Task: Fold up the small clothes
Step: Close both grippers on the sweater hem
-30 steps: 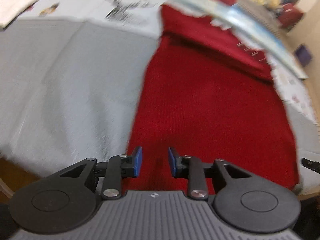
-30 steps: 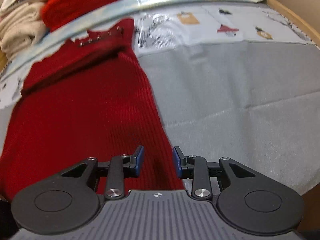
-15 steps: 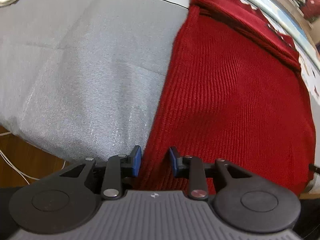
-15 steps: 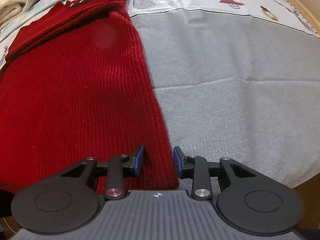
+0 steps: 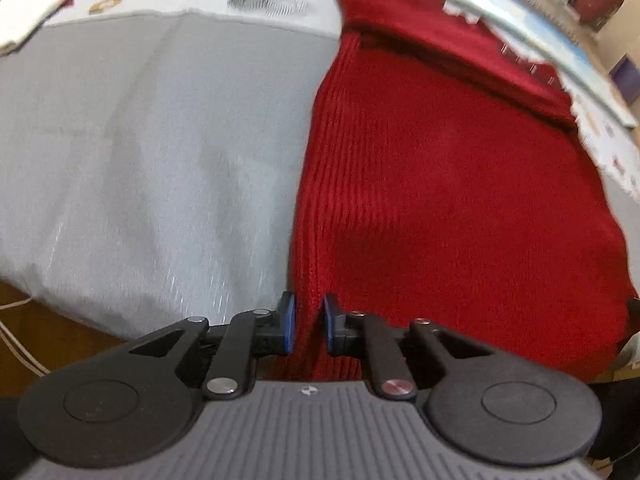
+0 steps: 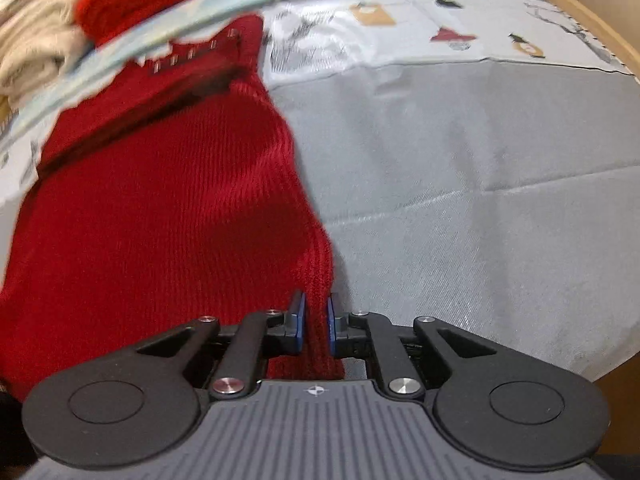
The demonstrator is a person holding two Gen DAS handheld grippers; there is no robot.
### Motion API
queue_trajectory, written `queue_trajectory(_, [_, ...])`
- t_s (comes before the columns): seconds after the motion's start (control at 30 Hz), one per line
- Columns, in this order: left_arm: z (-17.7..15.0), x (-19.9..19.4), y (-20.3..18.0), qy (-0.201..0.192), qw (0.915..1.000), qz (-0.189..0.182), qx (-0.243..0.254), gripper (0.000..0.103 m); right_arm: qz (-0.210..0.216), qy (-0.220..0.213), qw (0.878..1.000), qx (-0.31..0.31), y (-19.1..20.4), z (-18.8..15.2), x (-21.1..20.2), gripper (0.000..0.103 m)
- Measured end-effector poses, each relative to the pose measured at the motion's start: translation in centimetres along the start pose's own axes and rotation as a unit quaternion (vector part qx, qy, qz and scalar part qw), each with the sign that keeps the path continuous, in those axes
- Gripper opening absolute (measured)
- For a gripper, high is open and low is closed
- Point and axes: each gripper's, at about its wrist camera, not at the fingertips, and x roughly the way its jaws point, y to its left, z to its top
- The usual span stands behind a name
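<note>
While the red knitted garment (image 5: 448,208) is spread over the grey-clothed counter (image 5: 140,152), its near corners (hem edge) are being clamped by the closing left tongs (image 5: 307,322) and right tongs (image 6: 316,322)

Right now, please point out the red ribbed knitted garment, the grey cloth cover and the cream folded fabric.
red ribbed knitted garment (image 5: 460,200): left wrist view, its middle.
grey cloth cover (image 6: 500,160): right wrist view, bare part.
cream folded fabric (image 6: 36,52): right wrist view, its side.

Ribbed red sweater (image 5: 460,200) on grey cloth (image 5: 140,140) with printed border.
</note>
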Motion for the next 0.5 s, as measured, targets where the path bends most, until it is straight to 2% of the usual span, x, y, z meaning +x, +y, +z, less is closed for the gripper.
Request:
queue_trajectory(0.07, [0.0,0.5,-0.4,0.007,0.9998,0.006,0.016,0.024,-0.022,0.025,0.999,-0.021,0.6,-0.2,1.2,0.018])
queue_trajectory(0.13, [0.1,0.6,-0.9,0.007,0.9995,0.009,0.028,0.027,-0.037,0.046,0.998,-0.036,1.0,-0.4,2.2,0.026])
queue_trajectory(0.5, [0.1,0.8,-1.1,0.012,0.9995,0.018,0.023,0.027,-0.040,0.044,0.997,-0.048,1.1,-0.1,2.6,0.026])
